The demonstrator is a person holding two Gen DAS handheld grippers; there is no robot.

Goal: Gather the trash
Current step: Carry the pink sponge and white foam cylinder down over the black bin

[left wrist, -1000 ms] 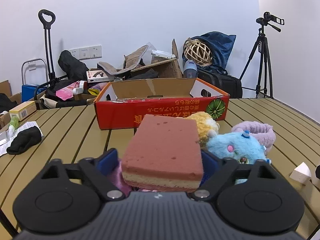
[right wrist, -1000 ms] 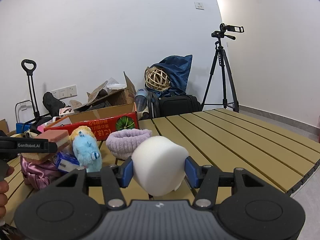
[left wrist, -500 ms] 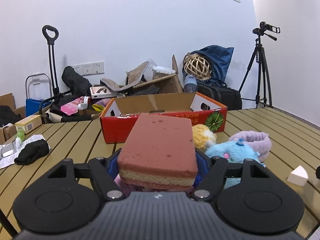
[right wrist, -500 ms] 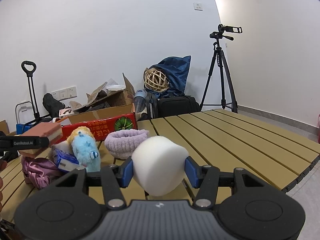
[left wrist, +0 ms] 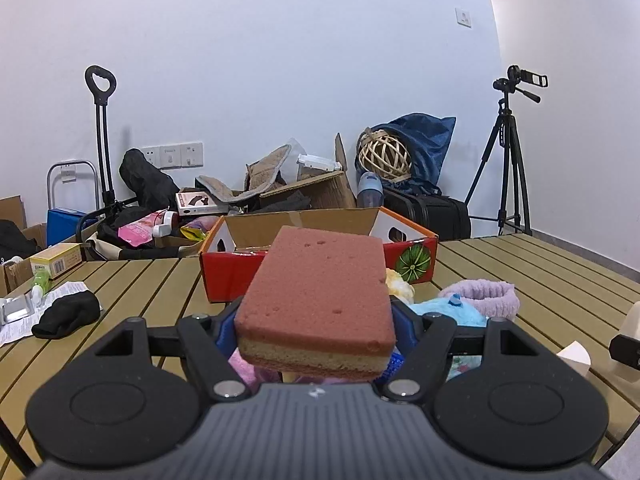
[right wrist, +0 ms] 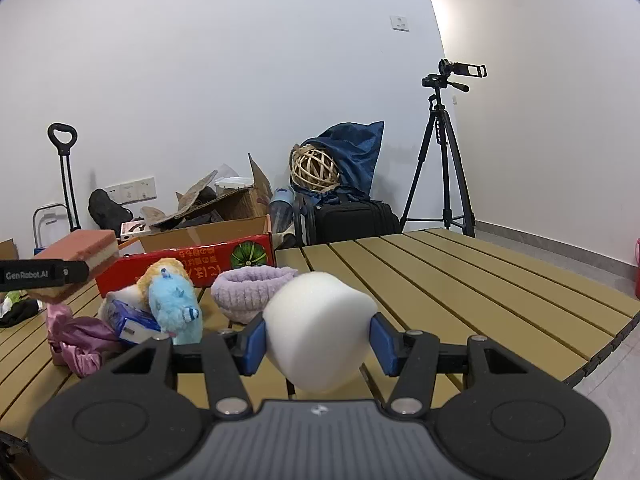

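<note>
Left gripper (left wrist: 316, 320): clamped on the red sponge (left wrist: 320, 292), held clear above the slatted table (left wrist: 132, 292).
Right gripper (right wrist: 318, 338): pads squeezed against the white foam block (right wrist: 318, 332), held above the table.
Red cardboard box (left wrist: 228, 276): stood open on the table, behind the sponge.
Blue plush toy (right wrist: 174, 306): lay beside the purple headband (right wrist: 250, 290).
</note>
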